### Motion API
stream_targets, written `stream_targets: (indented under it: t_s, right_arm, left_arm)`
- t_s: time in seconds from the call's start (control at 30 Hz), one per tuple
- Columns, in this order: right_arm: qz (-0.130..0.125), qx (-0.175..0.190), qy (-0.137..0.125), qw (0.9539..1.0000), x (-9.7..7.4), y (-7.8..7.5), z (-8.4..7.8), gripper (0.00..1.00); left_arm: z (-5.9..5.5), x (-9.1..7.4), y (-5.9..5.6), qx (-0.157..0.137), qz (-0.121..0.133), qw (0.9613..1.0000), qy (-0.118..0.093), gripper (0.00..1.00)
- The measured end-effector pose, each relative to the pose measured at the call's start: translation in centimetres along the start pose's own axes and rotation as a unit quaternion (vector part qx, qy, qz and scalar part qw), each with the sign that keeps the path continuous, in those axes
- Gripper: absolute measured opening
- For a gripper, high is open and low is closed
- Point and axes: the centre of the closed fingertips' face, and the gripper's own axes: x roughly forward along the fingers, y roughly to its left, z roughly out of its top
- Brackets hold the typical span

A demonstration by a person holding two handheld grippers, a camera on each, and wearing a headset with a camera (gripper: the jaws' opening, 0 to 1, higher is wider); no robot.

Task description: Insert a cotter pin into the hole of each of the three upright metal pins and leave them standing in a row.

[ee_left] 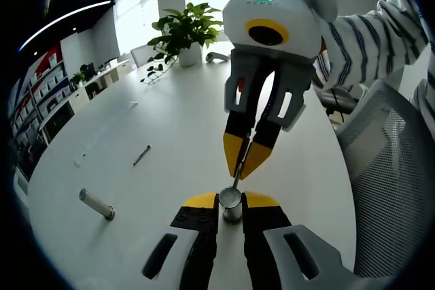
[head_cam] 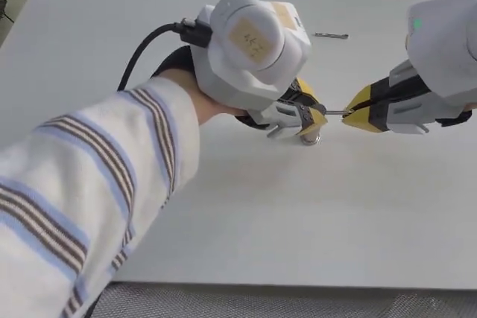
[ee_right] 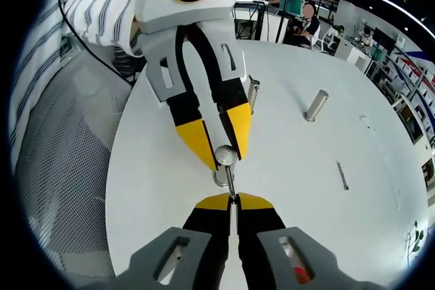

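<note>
A short metal pin stands on the white table, and my left gripper is shut on it from the left. In the left gripper view the pin sits between the yellow-tipped jaws of that gripper. My right gripper comes in from the right, shut on a thin cotter pin whose free end meets the top of the metal pin. In the right gripper view the cotter pin runs from my right gripper to the pin's round top.
A second metal pin is further out on the table, and a third shows behind the left gripper. A spare cotter pin lies beyond the grippers. A potted plant stands at the table's far end.
</note>
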Motion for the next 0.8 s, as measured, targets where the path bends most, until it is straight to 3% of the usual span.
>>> stream_targets:
  t_s: [0.33,0.47,0.6,0.8]
  right_arm:
    - [0.013,-0.036,0.003,0.9993,1.0,0.5,1.3,0.00]
    - [0.013,-0.008,0.000,0.9999,1.0,0.3,1.1,0.00]
    - [0.004,-0.020,0.013,0.9997,0.7,0.0,0.1,0.03]
    - [0.001,0.001,0.003,1.0000,-0.1,0.3,-0.2,0.05]
  left_arm:
    - [0.1,0.2,0.2,0.002,-0.002,1.0000,0.001,0.09]
    - [0.1,0.2,0.2,0.000,-0.002,1.0000,0.002,0.09]
    - [0.1,0.2,0.1,-0.003,-0.002,1.0000,0.002,0.09]
    - [0.1,0.0,0.0,-0.004,-0.002,1.0000,0.003,0.09]
